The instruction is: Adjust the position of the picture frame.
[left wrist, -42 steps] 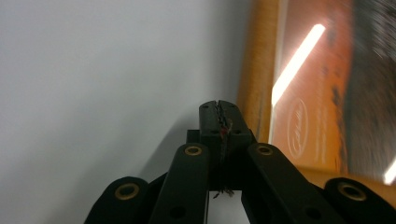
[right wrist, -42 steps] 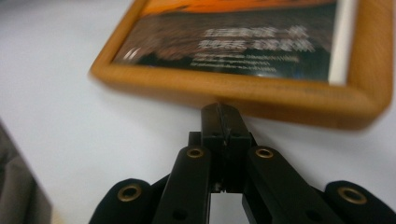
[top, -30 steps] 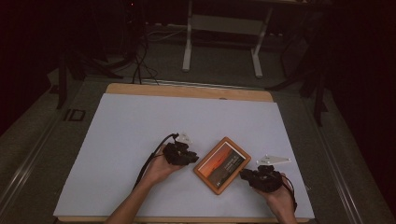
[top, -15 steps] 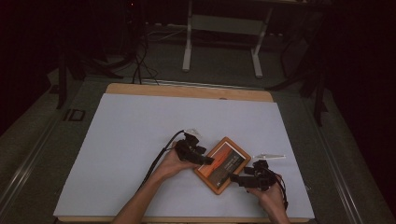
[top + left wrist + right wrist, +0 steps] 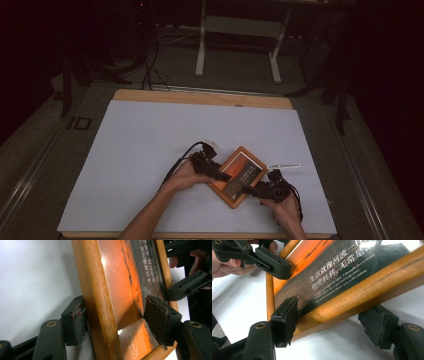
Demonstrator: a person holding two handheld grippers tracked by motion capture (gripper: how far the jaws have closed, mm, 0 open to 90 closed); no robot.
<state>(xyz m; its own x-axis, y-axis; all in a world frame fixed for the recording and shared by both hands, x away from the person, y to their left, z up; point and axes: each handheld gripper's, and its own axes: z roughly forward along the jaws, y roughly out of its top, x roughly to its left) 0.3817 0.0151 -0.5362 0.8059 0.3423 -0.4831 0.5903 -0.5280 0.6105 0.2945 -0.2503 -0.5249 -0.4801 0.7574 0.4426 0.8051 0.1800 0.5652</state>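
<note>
Two tongs straddled a wooden picture frame (image 5: 241, 176) lying on the white table (image 5: 150, 145). Left tongs (image 5: 217, 172) had just narrowed slightly, pads not yet pressing; right tongs (image 5: 250, 190) likewise, at the opposite edge. Uneven squeezing might have tipped or slid the smooth frame.

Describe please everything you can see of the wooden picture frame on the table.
The picture frame is a small rectangle with an orange-brown wooden border around a glossy print, orange at one end and dark with white text at the other. It sits turned diagonally on the white table cover, near the front edge. The left claw straddles one wooden side, and the right claw straddles a corner. Both claws' jaws have just been closing a little, with the frame between them.
</note>
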